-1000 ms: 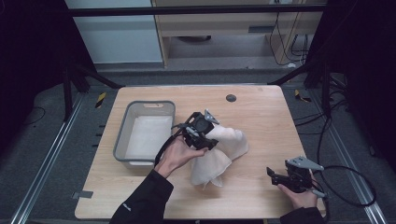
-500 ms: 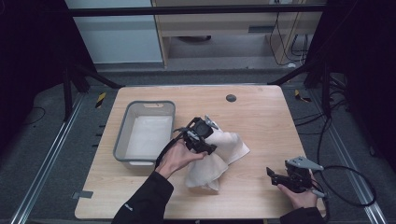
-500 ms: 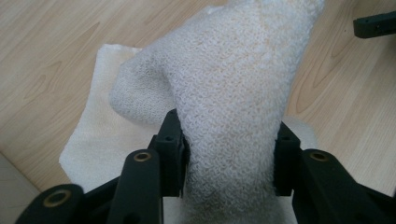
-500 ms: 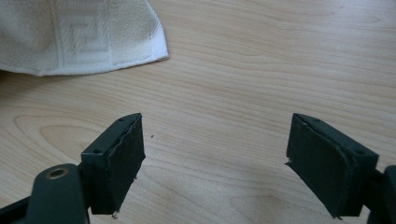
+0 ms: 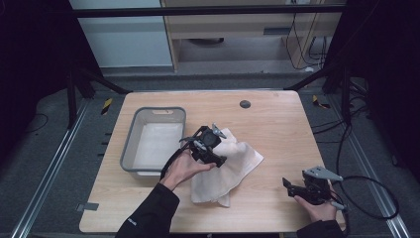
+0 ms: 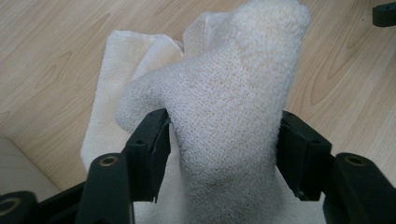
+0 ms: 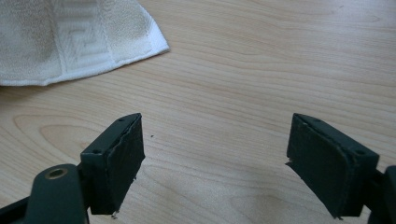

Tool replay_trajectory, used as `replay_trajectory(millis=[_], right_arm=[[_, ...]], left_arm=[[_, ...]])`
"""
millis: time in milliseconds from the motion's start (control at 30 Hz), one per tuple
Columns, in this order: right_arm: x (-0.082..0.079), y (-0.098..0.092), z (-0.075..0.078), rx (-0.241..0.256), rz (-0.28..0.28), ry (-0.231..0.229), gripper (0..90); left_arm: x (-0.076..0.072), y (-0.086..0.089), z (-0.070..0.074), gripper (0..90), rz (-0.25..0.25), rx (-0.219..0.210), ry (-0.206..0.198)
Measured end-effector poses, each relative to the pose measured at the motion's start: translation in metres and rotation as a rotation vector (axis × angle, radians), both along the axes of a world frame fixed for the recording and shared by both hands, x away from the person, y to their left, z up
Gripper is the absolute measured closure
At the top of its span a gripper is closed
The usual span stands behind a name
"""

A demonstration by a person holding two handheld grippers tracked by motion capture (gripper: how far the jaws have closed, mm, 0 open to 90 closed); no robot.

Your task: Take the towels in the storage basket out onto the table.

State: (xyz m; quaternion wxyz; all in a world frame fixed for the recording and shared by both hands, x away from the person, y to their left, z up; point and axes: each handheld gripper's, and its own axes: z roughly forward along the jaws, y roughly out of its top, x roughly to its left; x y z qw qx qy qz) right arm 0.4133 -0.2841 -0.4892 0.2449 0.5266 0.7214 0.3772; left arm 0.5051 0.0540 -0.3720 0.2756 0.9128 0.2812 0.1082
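A cream towel (image 5: 240, 161) lies crumpled on the wooden table (image 5: 282, 129), right of centre. My left gripper (image 5: 219, 157) is over its left part, shut on a raised fold of the towel (image 6: 233, 88); the cloth bulges thickly between the two jaws of the left gripper (image 6: 222, 140). My right gripper (image 5: 288, 185) rests low near the table's front right edge, apart from the towel. In its own view the right gripper (image 7: 215, 158) is open over bare wood, with a corner of the towel (image 7: 74, 37) at the upper left.
A grey plastic bin (image 5: 128, 148) with a pale lining stands just left of the towel. A small black disc (image 5: 244, 104) sits in the table near its far edge. Cables trail off the right side.
My left gripper has shifted slightly toward the front with the fold in it, and the towel's lower part has spread nearer the front edge. The right gripper has stayed put.
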Motion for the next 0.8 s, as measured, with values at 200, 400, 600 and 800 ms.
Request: replay_trajectory(millis=[200, 400, 600, 800], right_arm=[[0.000, 0.000, 0.000, 0.000, 0.000, -0.001, 18.7], [0.000, 0.000, 0.000, -0.001, -0.003, -0.001, 18.6], [0.000, 0.000, 0.000, -0.001, -0.003, -0.001, 18.5], [0.000, 0.000, 0.000, 0.000, -0.005, 0.000, 18.2]], left_arm=[[-0.004, 0.007, 0.008, 31.9, -0.006, -0.021, -0.007], [-0.011, 0.022, 0.020, 28.4, 0.012, -0.045, -0.041], [-0.020, 0.041, 0.028, 24.1, 0.041, -0.099, -0.065], [-0.029, 0.062, 0.031, 19.2, 0.076, -0.137, -0.093]])
